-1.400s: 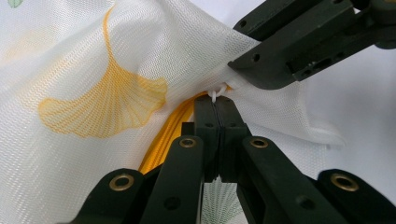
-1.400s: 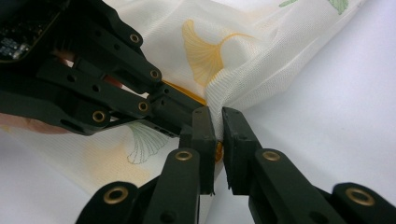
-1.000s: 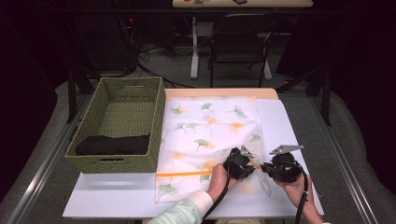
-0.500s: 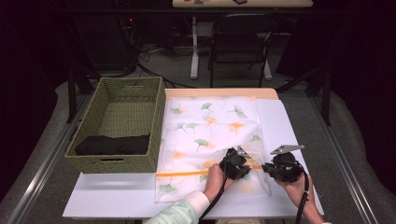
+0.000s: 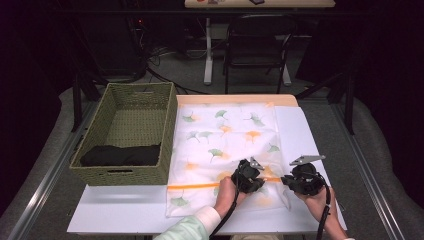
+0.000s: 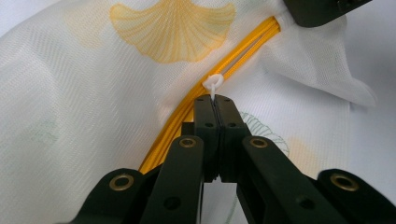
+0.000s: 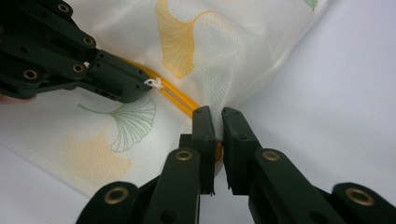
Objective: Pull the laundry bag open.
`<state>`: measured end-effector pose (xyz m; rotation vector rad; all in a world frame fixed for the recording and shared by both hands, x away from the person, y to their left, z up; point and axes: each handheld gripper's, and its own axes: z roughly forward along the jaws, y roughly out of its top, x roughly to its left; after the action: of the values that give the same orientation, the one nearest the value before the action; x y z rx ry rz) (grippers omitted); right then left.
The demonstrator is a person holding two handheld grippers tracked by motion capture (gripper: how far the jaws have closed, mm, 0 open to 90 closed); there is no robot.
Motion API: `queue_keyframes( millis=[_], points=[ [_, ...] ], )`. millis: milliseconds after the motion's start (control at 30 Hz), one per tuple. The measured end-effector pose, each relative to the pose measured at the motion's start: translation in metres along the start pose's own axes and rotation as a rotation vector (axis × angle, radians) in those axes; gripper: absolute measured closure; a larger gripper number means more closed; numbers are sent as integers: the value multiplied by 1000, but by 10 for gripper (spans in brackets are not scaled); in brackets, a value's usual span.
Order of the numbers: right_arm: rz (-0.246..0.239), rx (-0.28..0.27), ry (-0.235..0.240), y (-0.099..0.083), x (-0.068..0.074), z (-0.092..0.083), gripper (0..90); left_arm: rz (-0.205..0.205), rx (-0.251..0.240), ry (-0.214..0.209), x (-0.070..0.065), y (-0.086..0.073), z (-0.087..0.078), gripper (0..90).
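A white mesh bag (image 5: 225, 135) printed with ginkgo leaves lies flat on the white tabletop (image 5: 125, 207). An orange zipper (image 5: 192, 186) runs across its near end. My left gripper (image 6: 215, 99) is shut on the small white zipper pull (image 6: 214, 84), which pokes out past its tips. In the high view that left gripper (image 5: 260, 180) sits over the zipper, right of the bag's middle. My right gripper (image 7: 215, 114) is shut on the bag's edge at the zipper's (image 7: 180, 99) end, with mesh pinched between its jaws. It faces the left gripper (image 7: 140, 88) from close by.
A woven green basket (image 5: 165, 150) stands left of the bag, touching its side, with a dark folded cloth (image 5: 120, 155) inside. A wooden strip (image 5: 235, 99) edges the table's far side. A chair (image 5: 255, 50) and cables are on the floor beyond.
The left gripper has edged a little to the left along the zipper. The right gripper has stayed where it was.
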<state>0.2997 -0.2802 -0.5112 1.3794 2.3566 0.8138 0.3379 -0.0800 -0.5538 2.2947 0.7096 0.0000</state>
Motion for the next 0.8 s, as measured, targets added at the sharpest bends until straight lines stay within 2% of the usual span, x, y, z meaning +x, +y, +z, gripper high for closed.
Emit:
queue_keyframes(
  millis=[67,100,167,233,267,333,767,800],
  points=[
    [3,4,-2,0,0,0,843,12,4,15,0,-1,-1,896],
    [1,5,-3,0,0,0,843,3,-2,18,0,-1,-1,896],
    [1,6,-3,0,0,0,843,10,6,13,1,-2,-3,896],
    [2,5,1,0,-1,1,843,-1,-6,7,1,-4,-3,896],
    [2,8,-3,0,-1,1,843,-7,-12,17,1,-5,-4,896],
    [4,10,-4,0,-1,1,843,7,-6,14,3,-6,-5,896],
    [14,27,-13,-2,-3,3,843,-16,-8,22,8,-15,-20,896],
    [14,28,-12,-2,-3,3,843,-6,-3,24,9,-15,-21,896]
  ],
)
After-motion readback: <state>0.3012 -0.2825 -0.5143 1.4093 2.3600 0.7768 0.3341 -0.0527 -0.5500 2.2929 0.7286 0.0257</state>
